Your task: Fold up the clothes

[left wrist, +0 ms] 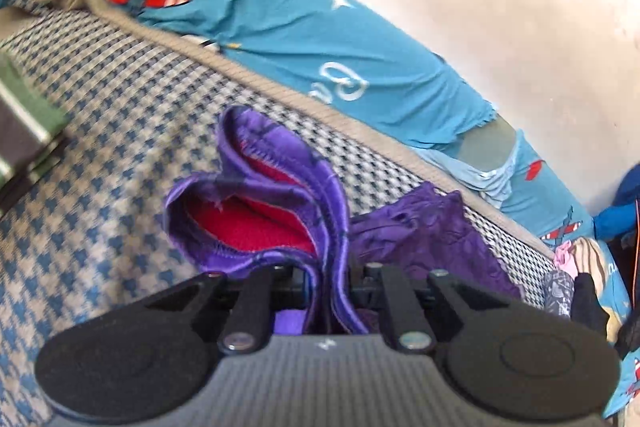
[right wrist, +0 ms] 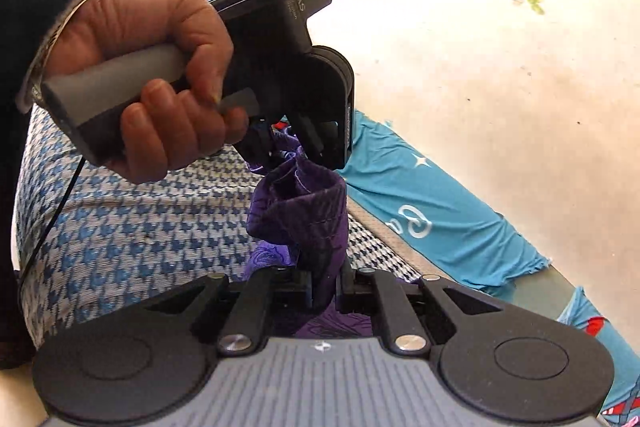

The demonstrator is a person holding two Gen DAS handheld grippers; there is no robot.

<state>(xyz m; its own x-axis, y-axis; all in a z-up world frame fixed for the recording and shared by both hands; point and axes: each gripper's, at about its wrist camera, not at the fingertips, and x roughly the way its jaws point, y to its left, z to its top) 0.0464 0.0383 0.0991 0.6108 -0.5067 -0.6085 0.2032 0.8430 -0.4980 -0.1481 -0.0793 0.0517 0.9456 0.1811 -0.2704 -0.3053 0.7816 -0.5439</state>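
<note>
Two tools share one purple garment [left wrist: 280,195]: from the left wrist, the left tool [left wrist: 330,279] is clamped on its bunched edge, red lining showing, above the blue houndstooth cover [left wrist: 100,147], with a teal printed cloth [left wrist: 280,27] beyond on the pale floor [left wrist: 500,7]. From the right wrist, the right tool [right wrist: 326,283] is pinched on the same garment's dark purple fold, while a person's hand [right wrist: 160,75] grips the left tool's grey handle just above it.

Houndstooth-covered bed [left wrist: 120,131], teal printed sheet [left wrist: 280,27] along its edge, pale floor [right wrist: 480,67]
</note>
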